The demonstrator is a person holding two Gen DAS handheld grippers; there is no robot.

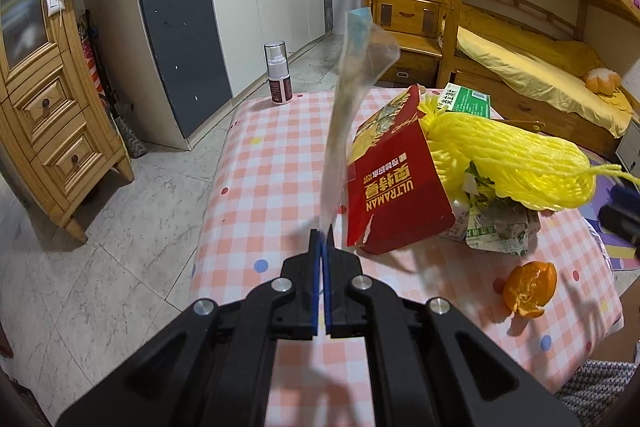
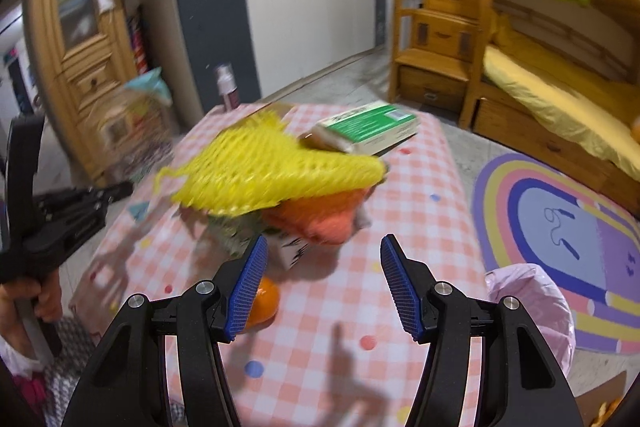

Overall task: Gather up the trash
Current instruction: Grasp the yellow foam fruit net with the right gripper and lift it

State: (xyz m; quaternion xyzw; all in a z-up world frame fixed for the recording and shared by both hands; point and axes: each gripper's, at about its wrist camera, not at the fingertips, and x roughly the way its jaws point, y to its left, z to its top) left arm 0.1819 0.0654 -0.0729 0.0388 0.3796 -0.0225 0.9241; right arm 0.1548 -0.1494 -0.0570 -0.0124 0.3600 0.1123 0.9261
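Note:
My left gripper (image 1: 323, 233) is shut on a clear plastic wrapper (image 1: 352, 95) that stands up above the checked table (image 1: 256, 163). Beside it lies a red Ultraman carton (image 1: 394, 195) with yellow foam netting (image 1: 516, 159), crumpled wrappers (image 1: 500, 227) and a green box (image 1: 468, 99). An orange peel (image 1: 530, 289) lies to the right. My right gripper (image 2: 322, 247) is open over the table, facing the yellow netting (image 2: 272, 171), the green box (image 2: 368, 129) and an orange lump (image 2: 320, 219). The orange peel (image 2: 264, 301) sits behind its left finger. The left gripper (image 2: 80, 203) with the blurred wrapper (image 2: 136, 123) shows at the left.
A spray bottle (image 1: 277, 73) stands at the table's far corner. A pink plastic bag (image 2: 532, 307) sits by the table's right edge, near a rainbow rug (image 2: 560, 227). Wardrobe, wooden cabinet and bunk bed ring the room.

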